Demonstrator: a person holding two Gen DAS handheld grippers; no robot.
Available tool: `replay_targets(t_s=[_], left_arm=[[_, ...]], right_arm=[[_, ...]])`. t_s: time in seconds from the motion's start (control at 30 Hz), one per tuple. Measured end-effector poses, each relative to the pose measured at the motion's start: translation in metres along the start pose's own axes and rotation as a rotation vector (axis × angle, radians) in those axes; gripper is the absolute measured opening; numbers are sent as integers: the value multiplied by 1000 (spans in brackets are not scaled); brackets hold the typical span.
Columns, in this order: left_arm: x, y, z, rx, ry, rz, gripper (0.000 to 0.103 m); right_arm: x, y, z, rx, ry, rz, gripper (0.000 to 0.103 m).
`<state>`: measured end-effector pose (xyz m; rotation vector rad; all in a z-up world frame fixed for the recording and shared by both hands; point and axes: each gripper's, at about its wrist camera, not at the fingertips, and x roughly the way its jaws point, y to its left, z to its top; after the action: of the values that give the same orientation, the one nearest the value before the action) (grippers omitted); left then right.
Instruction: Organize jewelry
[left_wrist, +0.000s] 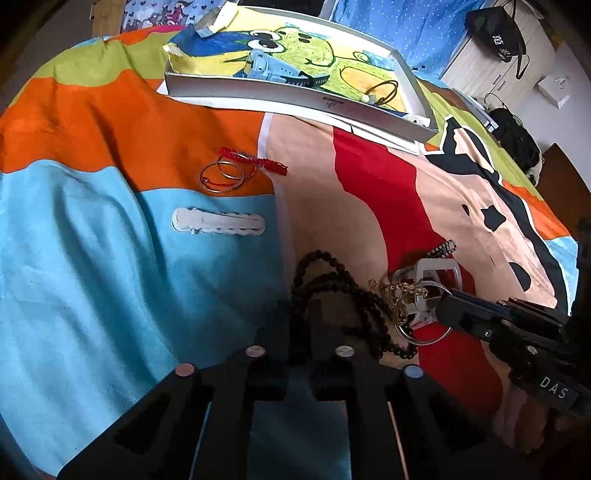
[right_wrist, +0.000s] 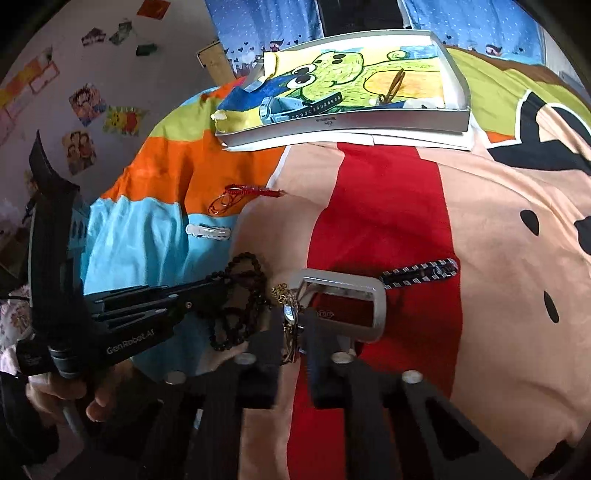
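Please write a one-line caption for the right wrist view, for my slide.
Right gripper shut on a silver bangle with gold chain beside dark beads, white tray beyond.

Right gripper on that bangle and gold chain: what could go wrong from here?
1. The right gripper pinches the silver bangle with the gold chain tangled on it, so lifting may drag the chain off or drop it short of the tray.
2. The black bead necklace lies against the chain and could snag and trail along.
3. The left gripper hovers over those beads and may bump them.
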<state>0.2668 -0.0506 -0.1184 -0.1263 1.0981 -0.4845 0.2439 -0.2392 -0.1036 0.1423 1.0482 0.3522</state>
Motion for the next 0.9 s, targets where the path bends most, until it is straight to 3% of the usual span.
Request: replay_targets(t_s=[0.2, 0.5, 0.9], left_arm=[[-17, -11, -1, 16, -86, 49, 3], [-62, -21, 3, 12, -270, 42, 3], [-81, -23, 8, 6, -348, 7, 3]], right_arm=[[-21, 1, 0, -10, -106, 3, 3], [-54, 11, 3, -60, -280, 44, 3], [-70, 14, 13, -86, -381, 48, 3]])
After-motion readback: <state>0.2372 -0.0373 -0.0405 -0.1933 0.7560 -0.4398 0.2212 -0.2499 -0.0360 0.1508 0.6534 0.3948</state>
